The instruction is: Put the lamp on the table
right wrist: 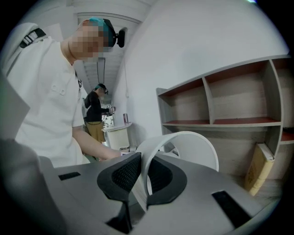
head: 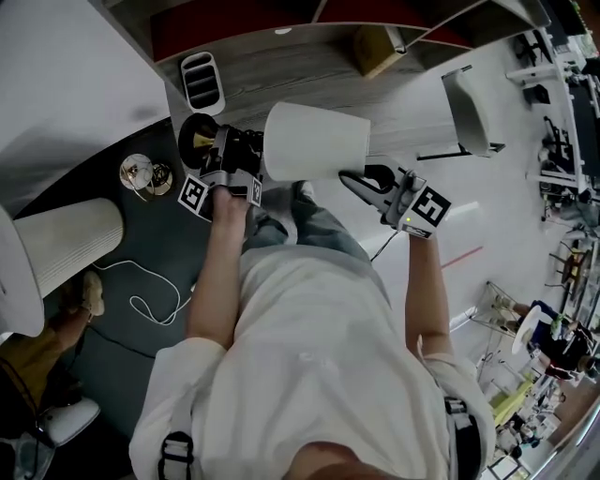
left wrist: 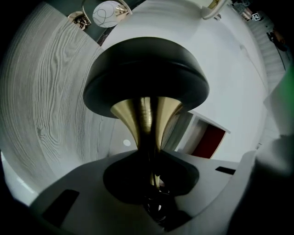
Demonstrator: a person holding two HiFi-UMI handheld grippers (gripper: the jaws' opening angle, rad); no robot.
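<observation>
I hold a lamp lying sideways in the air in front of me. Its white drum shade [head: 314,141] points right and its black round base [head: 195,136] points left. My left gripper [head: 230,155] is shut on the brass stem [left wrist: 146,114] just behind the base [left wrist: 146,75], with the stem running down between the jaws of the left gripper [left wrist: 154,181]. My right gripper [head: 361,180] is shut on the shade's thin rim [right wrist: 183,140], and the ribbed pads [right wrist: 123,172] of the right gripper [right wrist: 142,176] pinch the rim from both sides.
A white table top [head: 66,84] fills the upper left. On the dark rug [head: 150,272] lie a ribbed white shade [head: 70,244], a glass-globe fitting [head: 141,173] and a white cord [head: 141,291]. A shelf unit [head: 375,19] and a white chair [head: 469,108] stand ahead. Another person [right wrist: 94,110] stands in the background.
</observation>
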